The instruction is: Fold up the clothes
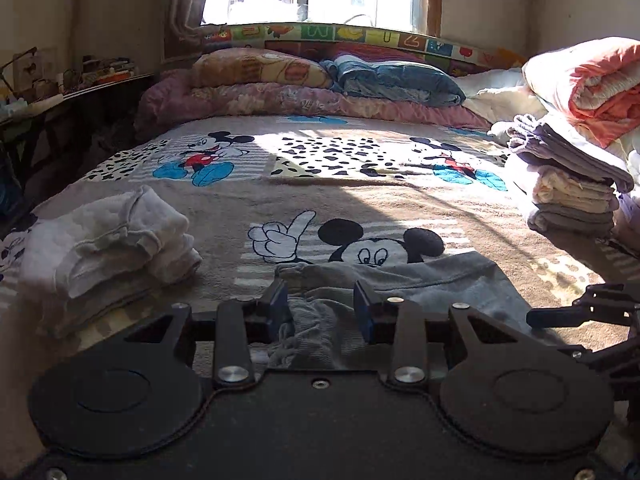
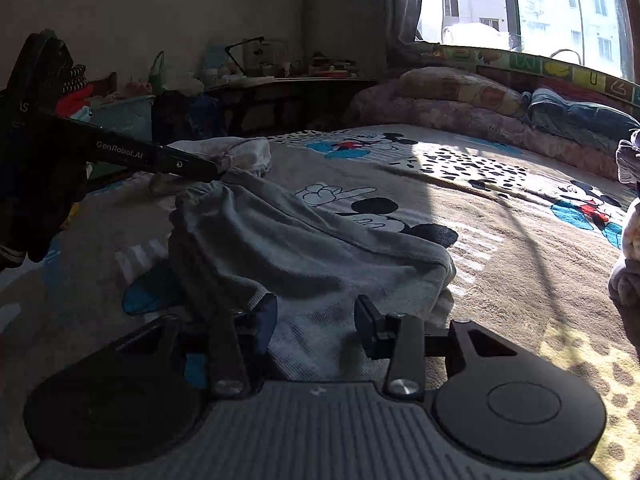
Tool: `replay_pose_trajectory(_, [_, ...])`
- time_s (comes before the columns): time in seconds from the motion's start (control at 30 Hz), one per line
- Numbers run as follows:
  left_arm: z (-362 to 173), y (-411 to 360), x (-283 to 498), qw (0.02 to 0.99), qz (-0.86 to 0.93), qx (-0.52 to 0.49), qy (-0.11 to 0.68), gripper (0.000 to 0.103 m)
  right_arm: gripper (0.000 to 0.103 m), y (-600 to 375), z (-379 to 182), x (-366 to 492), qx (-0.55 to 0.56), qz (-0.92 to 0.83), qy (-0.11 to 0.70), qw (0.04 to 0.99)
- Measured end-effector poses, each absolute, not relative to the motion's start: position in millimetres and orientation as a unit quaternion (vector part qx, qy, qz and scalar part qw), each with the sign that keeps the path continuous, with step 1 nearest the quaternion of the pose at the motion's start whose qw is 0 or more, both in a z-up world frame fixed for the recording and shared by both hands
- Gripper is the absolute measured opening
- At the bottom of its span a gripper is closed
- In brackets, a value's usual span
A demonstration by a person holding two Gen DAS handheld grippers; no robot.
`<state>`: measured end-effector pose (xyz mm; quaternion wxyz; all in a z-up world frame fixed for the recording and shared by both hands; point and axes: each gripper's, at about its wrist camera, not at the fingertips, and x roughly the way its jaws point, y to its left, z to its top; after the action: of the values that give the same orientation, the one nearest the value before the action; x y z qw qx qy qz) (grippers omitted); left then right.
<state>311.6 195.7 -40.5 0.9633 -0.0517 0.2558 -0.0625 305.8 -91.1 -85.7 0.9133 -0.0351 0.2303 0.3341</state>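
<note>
Both grippers, left (image 1: 321, 298) and right (image 2: 316, 320), stand apart over the grey garment (image 2: 288, 248). Closing shallow at 12 o'clock risks pinching one layer, skewing the fold.

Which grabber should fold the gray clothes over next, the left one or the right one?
Probably the left gripper. Its fingers already straddle the bunched waistband end of the gray garment, so it could pinch and lift it across. The right gripper is open over a flat part, with less to grab.

"GenRobot.AI" is printed on the left tongs (image 2: 192, 176).
</note>
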Motion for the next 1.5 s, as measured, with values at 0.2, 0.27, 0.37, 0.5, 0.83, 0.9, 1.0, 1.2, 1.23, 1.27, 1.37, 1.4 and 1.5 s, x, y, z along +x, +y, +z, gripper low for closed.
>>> replay_pose_trajectory(0.2, [-64,208,321,0.945,-0.079,-0.125,0.291,0.030,0.043,-82,-90,292,-0.070,0.325,0.212,0.919])
replay_pose_trajectory(0.27, [-69,206,323,0.948,-0.055,-0.134,0.283,0.016,0.043,-77,-94,289,-0.092,0.327,0.219,0.915])
replay_pose_trajectory(0.37, [-41,218,312,0.954,-0.064,-0.166,0.240,0.009,0.043,-68,-100,284,-0.128,0.327,0.238,0.905])
replay_pose_trajectory(0.5, [-65,212,330,0.943,-0.054,-0.118,0.306,0.009,0.047,-55,-100,287,-0.166,0.328,0.266,0.891])
replay_pose_trajectory(0.83, [-28,204,303,0.973,-0.076,-0.079,0.202,0.053,0.048,-59,-76,273,-0.186,0.352,0.235,0.887])
replay_pose_trajectory(0.9, [-45,193,315,0.965,-0.083,-0.049,0.245,0.053,0.048,-45,-96,260,-0.267,0.357,0.230,0.865])
replay_pose_trajectory(1.0, [-71,176,331,0.949,-0.086,-0.002,0.304,0.053,0.049,-37,-109,231,-0.355,0.338,0.173,0.854])
replay_pose_trajectory(1.2, [-47,171,314,0.969,-0.100,0.010,0.226,0.053,0.059,-26,-107,218,-0.379,0.335,0.139,0.851])
replay_pose_trajectory(1.23, [-48,170,315,0.968,-0.108,0.006,0.228,0.053,0.059,-22,-112,226,-0.382,0.345,0.179,0.839])
replay_pose_trajectory(1.27, [-52,168,317,0.964,-0.112,0.006,0.241,0.053,0.055,-26,-104,234,-0.348,0.359,0.201,0.842])
replay_pose_trajectory(1.37, [-77,154,326,0.949,-0.103,0.070,0.290,0.053,0.050,-50,-71,251,-0.237,0.403,0.225,0.855])
replay_pose_trajectory(1.4, [-75,154,324,0.951,-0.105,0.076,0.280,0.053,0.050,-59,-59,256,-0.198,0.417,0.226,0.858])
replay_pose_trajectory(1.5, [-66,154,318,0.960,-0.109,0.078,0.246,0.053,0.050,-75,-50,290,-0.142,0.384,0.218,0.886])
